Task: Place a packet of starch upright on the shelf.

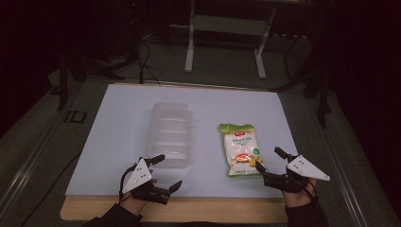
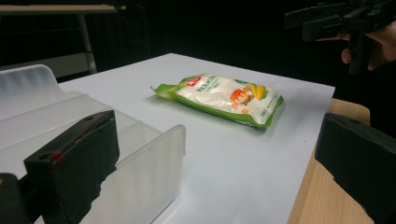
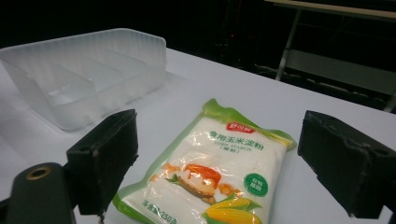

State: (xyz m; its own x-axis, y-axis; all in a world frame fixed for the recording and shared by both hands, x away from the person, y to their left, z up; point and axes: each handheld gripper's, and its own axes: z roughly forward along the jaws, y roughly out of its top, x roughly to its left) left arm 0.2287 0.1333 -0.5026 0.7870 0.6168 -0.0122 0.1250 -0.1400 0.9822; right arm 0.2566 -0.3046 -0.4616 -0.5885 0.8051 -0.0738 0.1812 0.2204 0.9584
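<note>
A green and white bag of corn starch [image 1: 240,149] lies flat on the white board, right of centre. To its left stands a translucent plastic bin [image 1: 170,135] with dividers inside. My left gripper [image 1: 166,173] is at the bin's near end, open, nothing between its jaws. My right gripper [image 1: 267,158] is open at the bag's near right corner. In the left gripper view the bin [image 2: 56,116] is beside the left jaw and the bag [image 2: 224,98] lies farther off. In the right gripper view the bag [image 3: 219,172] lies just ahead between the spread jaws, the bin [image 3: 84,74] behind.
The white board [image 1: 118,123] covers most of a wooden table, whose near edge [image 1: 213,210] shows in front. A metal stand [image 1: 227,28] and cables sit on the dark floor beyond. The other hand's gripper [image 2: 341,18] shows at the top right of the left gripper view.
</note>
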